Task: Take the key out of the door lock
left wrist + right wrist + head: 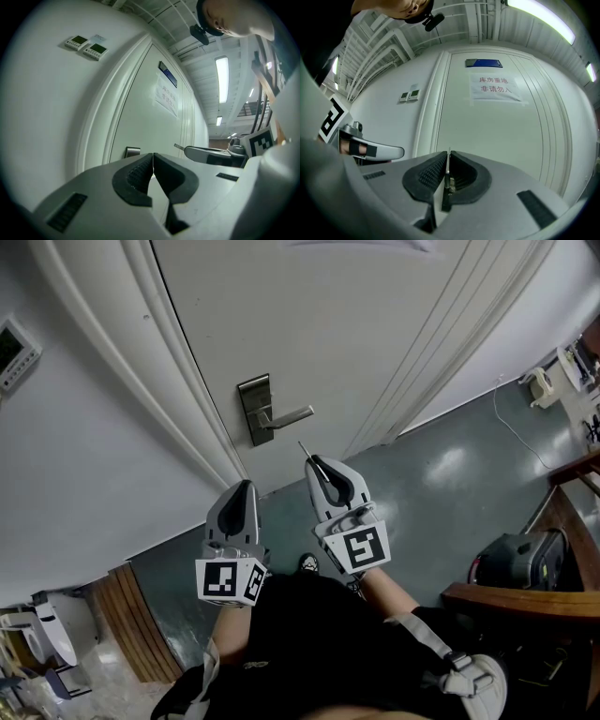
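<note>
Two grippers, one key, one door.

1. Right gripper (pixel 317 463): jaws closed nearly all the way, pinching the key (pixel 304 450) flat between the pads. Its own view shows the metal edge-on in the slit, and the head view shows the thin blade sticking out past the tips toward the door (pixel 328 315).
2. Left gripper (pixel 153 155): jaws pressed together with nothing between them, held level beside the right one.
3. Key: already out of the lock plate (pixel 254 409), clear of it and below the lever handle (pixel 291 416), touching nothing but the pads.

Hazards, as judged:
- Slip. The pads hold only a thin, smooth piece of metal, so a jolt or any slackening would likely drop the key to the grey floor (pixel 441 474).
- Twist. The key is pinched at one end, so a knock on the projecting blade could turn it within the pads.
- Scrape. The blade points at the painted door, and any forward drift could mark the panel or catch the handle.
- No backup. The left gripper is closed and could not catch a falling key.
</note>
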Motion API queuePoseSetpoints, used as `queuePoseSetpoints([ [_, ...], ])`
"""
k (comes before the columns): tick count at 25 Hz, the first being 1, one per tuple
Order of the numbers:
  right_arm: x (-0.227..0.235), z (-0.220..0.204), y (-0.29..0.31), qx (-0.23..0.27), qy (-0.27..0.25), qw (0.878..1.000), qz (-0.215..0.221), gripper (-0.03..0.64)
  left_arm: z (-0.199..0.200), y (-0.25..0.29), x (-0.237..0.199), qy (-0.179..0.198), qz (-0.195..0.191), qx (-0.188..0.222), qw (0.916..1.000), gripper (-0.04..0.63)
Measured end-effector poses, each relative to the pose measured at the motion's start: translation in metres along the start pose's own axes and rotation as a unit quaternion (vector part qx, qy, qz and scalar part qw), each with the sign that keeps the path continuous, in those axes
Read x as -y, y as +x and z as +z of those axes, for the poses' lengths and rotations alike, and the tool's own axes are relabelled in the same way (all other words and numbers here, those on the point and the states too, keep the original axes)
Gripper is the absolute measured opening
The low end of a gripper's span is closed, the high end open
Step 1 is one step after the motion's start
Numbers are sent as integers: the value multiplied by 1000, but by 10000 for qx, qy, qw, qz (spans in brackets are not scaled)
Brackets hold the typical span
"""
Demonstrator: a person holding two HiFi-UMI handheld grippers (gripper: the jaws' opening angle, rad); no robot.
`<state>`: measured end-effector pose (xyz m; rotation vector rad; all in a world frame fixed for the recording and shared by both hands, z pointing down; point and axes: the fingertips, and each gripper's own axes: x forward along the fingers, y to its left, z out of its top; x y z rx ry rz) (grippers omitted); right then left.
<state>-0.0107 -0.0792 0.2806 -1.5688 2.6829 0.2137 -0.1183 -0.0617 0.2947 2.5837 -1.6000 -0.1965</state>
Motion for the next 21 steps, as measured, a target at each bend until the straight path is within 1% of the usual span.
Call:
queuePoseSetpoints([
  [7, 3, -5, 2, -74, 47, 10000, -14, 30, -2, 2, -3, 10, 1, 17, 10000, 23],
  [21, -3, -8, 9, -99, 70, 9999, 51, 30, -6, 1, -15, 26, 118, -23, 9999, 23],
])
